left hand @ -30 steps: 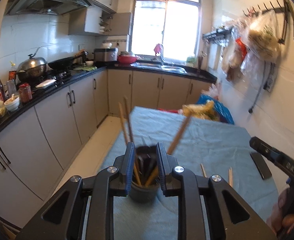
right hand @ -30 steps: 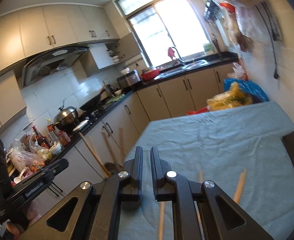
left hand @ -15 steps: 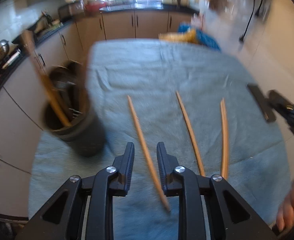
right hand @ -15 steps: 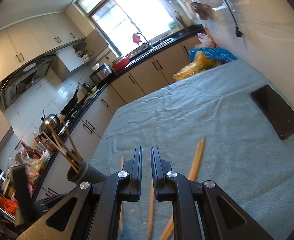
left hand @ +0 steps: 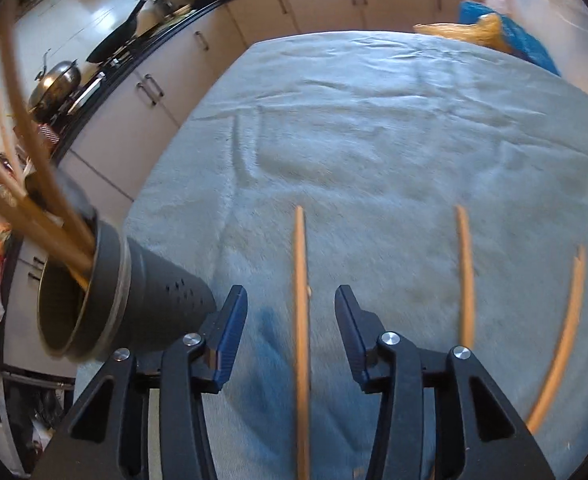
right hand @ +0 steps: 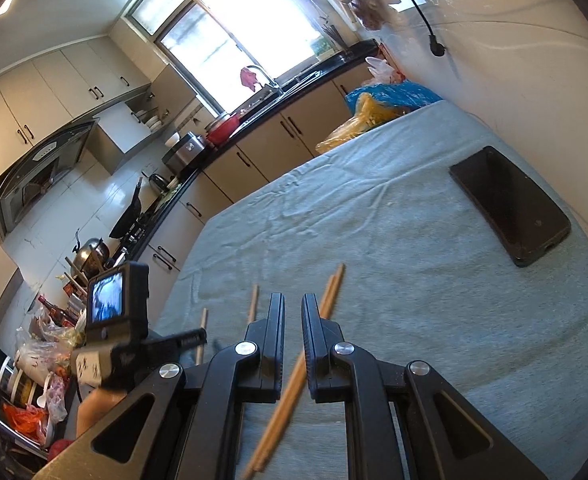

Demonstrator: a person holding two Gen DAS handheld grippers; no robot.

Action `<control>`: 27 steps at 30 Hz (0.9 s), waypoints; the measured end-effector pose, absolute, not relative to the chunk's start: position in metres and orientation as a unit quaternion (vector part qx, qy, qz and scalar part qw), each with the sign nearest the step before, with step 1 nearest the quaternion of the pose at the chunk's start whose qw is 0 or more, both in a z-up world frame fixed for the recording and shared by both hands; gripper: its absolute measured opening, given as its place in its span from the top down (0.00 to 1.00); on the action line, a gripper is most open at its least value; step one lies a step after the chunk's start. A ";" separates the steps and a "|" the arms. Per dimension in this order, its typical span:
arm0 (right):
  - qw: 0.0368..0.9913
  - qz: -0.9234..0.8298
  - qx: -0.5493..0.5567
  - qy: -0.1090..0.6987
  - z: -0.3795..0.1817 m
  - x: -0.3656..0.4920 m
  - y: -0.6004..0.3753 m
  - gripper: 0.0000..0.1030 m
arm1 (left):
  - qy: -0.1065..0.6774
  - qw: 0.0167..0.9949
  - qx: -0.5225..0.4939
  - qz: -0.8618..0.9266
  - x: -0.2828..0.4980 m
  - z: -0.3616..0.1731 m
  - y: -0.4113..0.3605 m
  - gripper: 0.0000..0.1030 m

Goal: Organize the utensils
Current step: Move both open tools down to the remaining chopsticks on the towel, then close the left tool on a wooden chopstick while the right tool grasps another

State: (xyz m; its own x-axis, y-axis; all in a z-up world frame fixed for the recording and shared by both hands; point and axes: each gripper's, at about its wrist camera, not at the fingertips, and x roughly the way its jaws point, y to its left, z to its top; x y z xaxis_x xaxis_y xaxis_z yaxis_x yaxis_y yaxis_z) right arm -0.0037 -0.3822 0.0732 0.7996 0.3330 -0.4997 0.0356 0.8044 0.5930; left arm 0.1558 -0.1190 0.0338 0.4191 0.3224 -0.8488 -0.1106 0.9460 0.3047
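The left claw (left hand: 290,312), jaws just widened, straddled a loose chopstick (left hand: 301,320) near the counter's (left hand: 374,128) left edge, beside the holder (left hand: 141,300), ready to pinch it; the right claw (right hand: 292,316) stayed pressed together, empty.

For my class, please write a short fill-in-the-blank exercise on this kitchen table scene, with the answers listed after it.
1. The loose chopsticks lie on a blue-grey ____.
2. The dark utensil holder already holds several ____.
3. The black phone lies near the table's edge by the ____.
4. A chopstick lies between the open jaws of the ____ gripper.

Answers: cloth; chopsticks; wall; left
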 end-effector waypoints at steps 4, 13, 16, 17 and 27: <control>0.896 0.081 0.310 0.308 0.067 -0.004 -0.390 0.91 | 0.538 0.832 0.075 0.110 0.176 0.025 -0.118 0.57; 0.893 0.069 0.317 0.312 0.067 -0.004 -0.395 0.91 | 0.536 0.839 0.066 0.065 0.164 0.016 -0.134 0.93; 0.892 0.064 0.315 0.318 0.067 0.000 -0.390 0.91 | 0.547 0.836 0.054 0.006 0.148 0.019 -0.142 0.94; 0.890 0.064 0.316 0.323 0.066 0.003 -0.388 0.91 | 0.556 0.830 0.040 -0.027 0.143 0.020 -0.143 0.94; 0.883 0.065 0.314 0.344 0.062 0.015 -0.372 0.91 | 0.538 0.841 0.037 -0.038 0.144 0.049 -0.128 0.64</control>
State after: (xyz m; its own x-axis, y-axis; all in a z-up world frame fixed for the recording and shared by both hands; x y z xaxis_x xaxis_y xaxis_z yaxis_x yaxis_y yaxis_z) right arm 0.0154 -0.3720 0.0618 0.7549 0.3299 -0.5669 0.1018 0.7949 0.5982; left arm 0.1438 -0.1282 0.0492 0.4181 -0.0249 -0.9081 0.1038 0.9944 0.0205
